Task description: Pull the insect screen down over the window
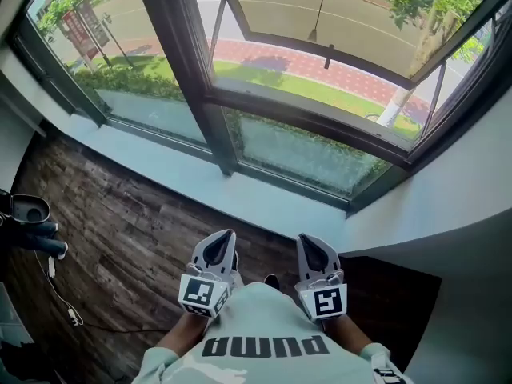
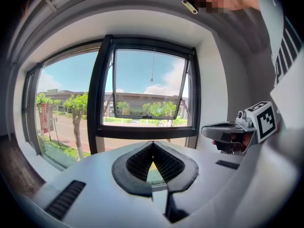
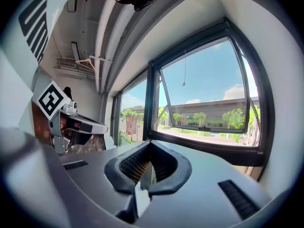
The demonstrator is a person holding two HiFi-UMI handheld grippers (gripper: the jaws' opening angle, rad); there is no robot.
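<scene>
We hold both grippers low and close to our body, side by side over the dark wooden floor (image 1: 120,222), each with its marker cube nearest us. The left gripper (image 2: 153,145) has its jaws closed tip to tip with nothing between them; only the street shows through the small gap behind the tips. The right gripper (image 3: 149,145) is the same, with its jaws pressed together and empty. Each one shows in the other's view, and the two are near but not touching.

The window (image 1: 214,102) lies on the far side of the pale sill (image 1: 264,202), well apart from both grippers. Its dark frame holds fixed panes to the left. To the right of the thick upright, a sash (image 1: 320,53) hinged at its top is swung outward, and road, lawn and trees are in plain sight through it. A thin cord (image 2: 153,65) hangs from the top of that opening, down its middle, to a small dark pull at its end. We cannot make out the insect screen itself in any view; we see no mesh across the opening.

At the near left edge a dark device (image 1: 28,213) sits by the floor, and a thin cable (image 1: 62,298) trails from it
</scene>
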